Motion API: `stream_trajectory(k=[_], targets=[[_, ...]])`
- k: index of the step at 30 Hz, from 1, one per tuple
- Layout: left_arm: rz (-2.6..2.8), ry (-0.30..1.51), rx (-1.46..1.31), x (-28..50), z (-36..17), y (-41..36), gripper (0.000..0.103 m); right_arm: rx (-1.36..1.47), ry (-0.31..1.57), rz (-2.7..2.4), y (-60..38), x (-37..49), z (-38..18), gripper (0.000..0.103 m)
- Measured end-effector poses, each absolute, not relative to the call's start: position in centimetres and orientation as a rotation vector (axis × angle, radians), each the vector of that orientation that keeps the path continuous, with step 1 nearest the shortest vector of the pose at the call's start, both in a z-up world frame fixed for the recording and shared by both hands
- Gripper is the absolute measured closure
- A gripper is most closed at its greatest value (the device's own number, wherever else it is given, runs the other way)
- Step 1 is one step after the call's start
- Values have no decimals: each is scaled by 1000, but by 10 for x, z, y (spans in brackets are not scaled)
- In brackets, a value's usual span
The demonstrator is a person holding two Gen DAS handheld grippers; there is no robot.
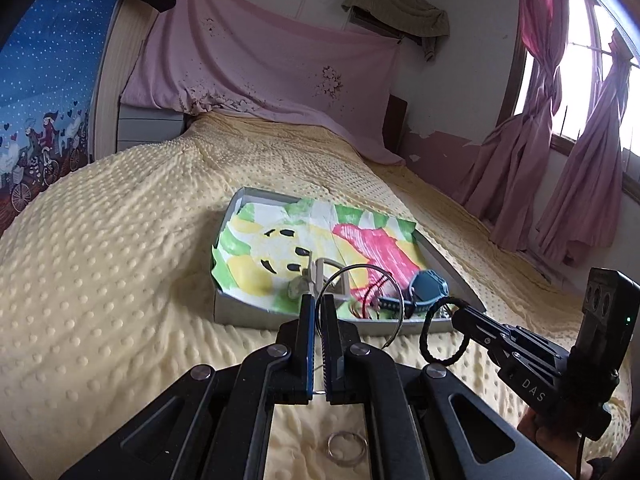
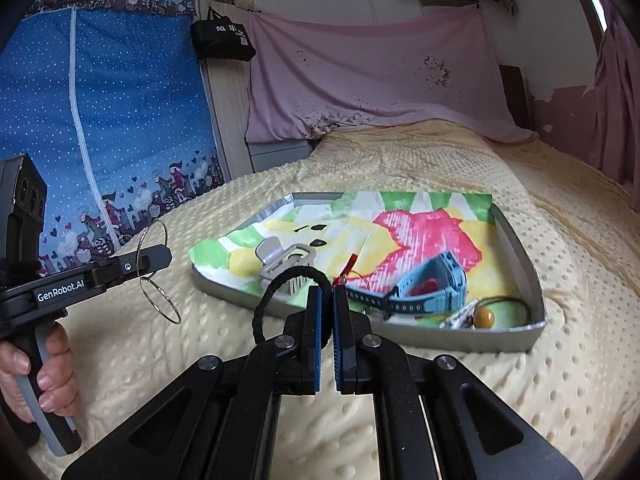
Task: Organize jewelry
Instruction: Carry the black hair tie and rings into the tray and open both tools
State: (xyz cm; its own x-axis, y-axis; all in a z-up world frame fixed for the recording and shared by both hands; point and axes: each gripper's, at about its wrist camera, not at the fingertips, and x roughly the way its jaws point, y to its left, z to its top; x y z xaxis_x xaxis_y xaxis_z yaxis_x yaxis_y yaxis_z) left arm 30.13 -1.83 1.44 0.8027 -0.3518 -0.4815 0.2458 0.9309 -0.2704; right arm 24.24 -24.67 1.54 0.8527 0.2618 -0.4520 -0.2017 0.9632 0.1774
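— Yellow dotted bedspread [image 1: 120, 264] under us, pink sheet [image 2: 372, 80] draped at the head of the bed. What do we have at the fingers?

— Our left gripper [image 1: 319, 344] has its blue-padded fingers [image 1: 308, 340] nearly together, pinching a thin wire hoop [image 1: 360, 304] that stands up between them. From the right wrist view we count two such hoops hanging there, linked. Our right gripper [image 2: 327, 336] is likewise closed to a narrow slit on a black braided hair tie [image 2: 280, 300], whose loop sticks out to the left of the pads.

— And the poses?

— Both point forward at the tray [image 2: 516, 240], held above the bedspread just short of its near wall. The left one is level, gripped by a hand [image 2: 36, 376] wrapped round its handle; the right one slants in from the right side.

— What lies in the tray?

— It is lined with a paper [image 1: 280, 240] painted green, yellow and pink. On it we count one blue watch [image 2: 424, 288], one grey hair claw [image 2: 280, 260], one amber bead [image 2: 485, 315] on a dark cord, and a bit of red string [image 2: 348, 268].

— Anything outside it?

— One small metal ring [image 1: 347, 446] on the bedspread, below the left gripper.
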Motion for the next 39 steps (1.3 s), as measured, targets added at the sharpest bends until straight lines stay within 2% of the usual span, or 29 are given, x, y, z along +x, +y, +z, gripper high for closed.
stream_trajectory(k=[8,14,31,33,35,36,39], targets=[[-284,534,-200,355,11,-27,100,127,521,193,-239,298,15,98],[-275,601,-200,381,-13,-34,100,133,591,150,-237,313,-4,98],[-214,683,-212,383,-30,-29,99,152,629,136,-244,312,-15,96],[-211,686,-219,382,-30,-27,99,156,624,131,-246,310,-14,90],[-209,689,-220,381,-30,-27,99,161,616,121,-248,308,-13,66],[-207,690,-220,379,-30,-27,99,163,608,116,-249,306,-11,63],[-216,679,-224,374,-28,-27,99,168,582,106,-253,298,-5,62]])
